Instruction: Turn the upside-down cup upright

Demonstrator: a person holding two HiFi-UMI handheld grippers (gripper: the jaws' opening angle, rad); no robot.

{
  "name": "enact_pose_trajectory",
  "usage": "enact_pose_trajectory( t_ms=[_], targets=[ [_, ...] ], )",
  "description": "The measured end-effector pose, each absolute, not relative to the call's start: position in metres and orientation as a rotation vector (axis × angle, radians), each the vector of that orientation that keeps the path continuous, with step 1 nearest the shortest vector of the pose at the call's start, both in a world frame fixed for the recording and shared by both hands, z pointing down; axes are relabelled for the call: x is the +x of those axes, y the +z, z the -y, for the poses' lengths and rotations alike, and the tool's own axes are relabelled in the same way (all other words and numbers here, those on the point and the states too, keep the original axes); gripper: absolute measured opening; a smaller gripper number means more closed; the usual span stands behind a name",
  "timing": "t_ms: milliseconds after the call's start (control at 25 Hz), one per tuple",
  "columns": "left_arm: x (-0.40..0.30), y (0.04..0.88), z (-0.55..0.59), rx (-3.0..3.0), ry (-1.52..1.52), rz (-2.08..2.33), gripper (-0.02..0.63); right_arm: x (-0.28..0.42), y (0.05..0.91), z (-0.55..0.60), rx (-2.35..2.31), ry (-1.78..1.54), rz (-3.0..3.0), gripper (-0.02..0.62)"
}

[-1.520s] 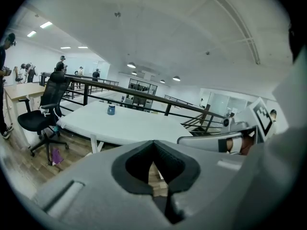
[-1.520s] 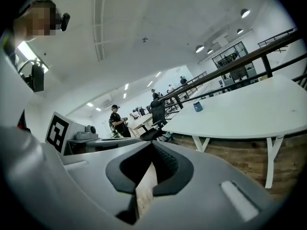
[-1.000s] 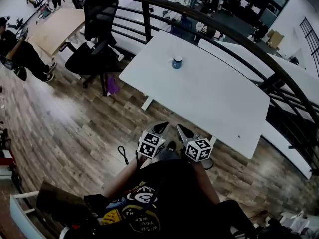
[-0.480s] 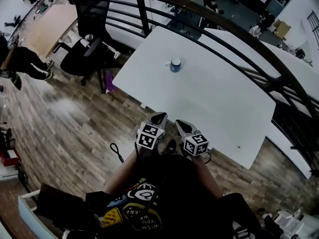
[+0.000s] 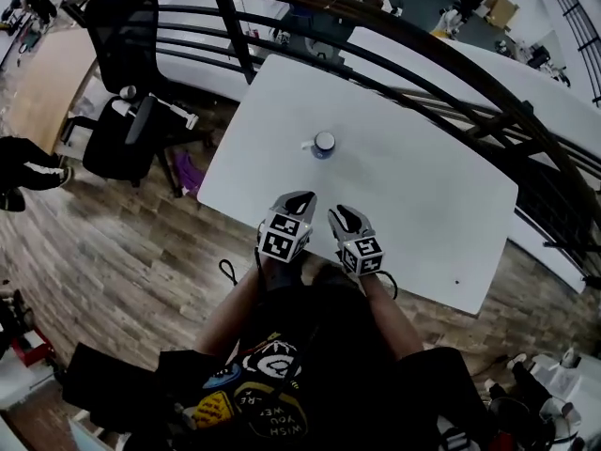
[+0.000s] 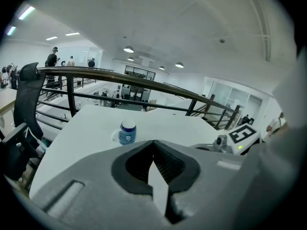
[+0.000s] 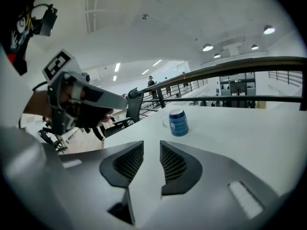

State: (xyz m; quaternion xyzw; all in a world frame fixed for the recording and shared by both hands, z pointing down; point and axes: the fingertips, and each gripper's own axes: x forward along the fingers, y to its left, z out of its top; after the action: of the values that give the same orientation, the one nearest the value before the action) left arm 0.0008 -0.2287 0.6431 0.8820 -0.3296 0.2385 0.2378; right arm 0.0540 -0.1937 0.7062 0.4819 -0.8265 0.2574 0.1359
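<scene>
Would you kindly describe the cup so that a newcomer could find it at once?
Look for the white table that stands against the dark curved railing. Towards its far left stands a small blue cup, mouth down with its pale base up and a white swirl on its side. It is the only thing standing on the tabletop.

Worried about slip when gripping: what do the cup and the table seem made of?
Cup: probably glazed ceramic, blue with a faint sheen and a moulded handle. Table: smooth matte white top, maybe laminate; the look leaves it open.
</scene>
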Motion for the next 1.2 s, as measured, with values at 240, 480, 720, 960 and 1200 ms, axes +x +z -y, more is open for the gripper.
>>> enact_pose_trajectory(
  t_ms=[240,480,720,960,1200],
  targets=[
    [-0.025,0.667,0.274,2.367,0.715,0.879,0.003,0.051,0.779,0.308,1.467,0.629,2.240,0.259],
    [-0.054,0.684,0.291,2.253,0.718,0.960,0.003,0.055,0.806,0.389,1.302,0.493,2.228,0.432],
    [-0.056,0.692,0.296,2.173,0.674,1.015,0.003,0.033,0.818,0.404,0.961,0.258,2.277,0.488],
    [-0.032,0.684,0.300,2.214,0.684,1.000,0.003,0.026,0.827,0.411,0.782,0.244,2.292,0.397],
    [-0.010,0.670,0.331,2.339,0.812,0.943,0.187,0.028,0.807,0.385,0.753,0.218,2.268,0.396]
  ],
)
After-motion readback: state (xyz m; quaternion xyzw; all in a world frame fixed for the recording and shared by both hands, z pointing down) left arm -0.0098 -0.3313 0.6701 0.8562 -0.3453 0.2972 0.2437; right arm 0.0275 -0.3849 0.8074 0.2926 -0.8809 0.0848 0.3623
